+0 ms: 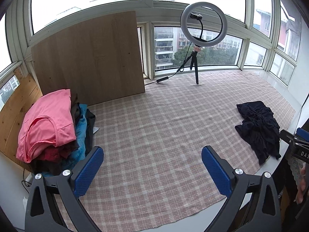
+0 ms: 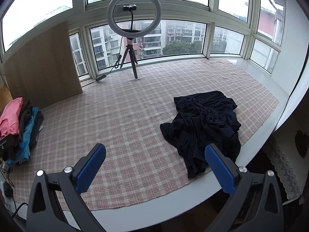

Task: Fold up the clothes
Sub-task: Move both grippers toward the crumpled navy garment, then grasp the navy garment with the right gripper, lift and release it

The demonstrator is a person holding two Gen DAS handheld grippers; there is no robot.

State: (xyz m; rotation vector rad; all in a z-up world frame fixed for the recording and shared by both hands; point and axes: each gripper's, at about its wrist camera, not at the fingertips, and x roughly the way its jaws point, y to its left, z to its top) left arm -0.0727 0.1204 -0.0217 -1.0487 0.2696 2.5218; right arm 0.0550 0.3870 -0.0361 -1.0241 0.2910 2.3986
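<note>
A crumpled black garment (image 2: 202,127) lies on the pink checked cloth (image 2: 125,119) near the right front edge; it also shows in the left wrist view (image 1: 258,129). A stack of folded clothes (image 1: 52,133) with a pink top uppermost stands at the left; it also shows in the right wrist view (image 2: 17,127). My left gripper (image 1: 152,160) is open and empty above the cloth, right of the stack. My right gripper (image 2: 154,158) is open and empty, its right finger (image 2: 220,168) in front of the black garment's near edge.
A ring light on a tripod (image 1: 200,32) stands at the back by the windows, its cable (image 1: 173,73) trailing left. A wooden board (image 1: 90,60) leans at the back left behind the stack. The cloth's front edge (image 2: 135,201) meets a white ledge.
</note>
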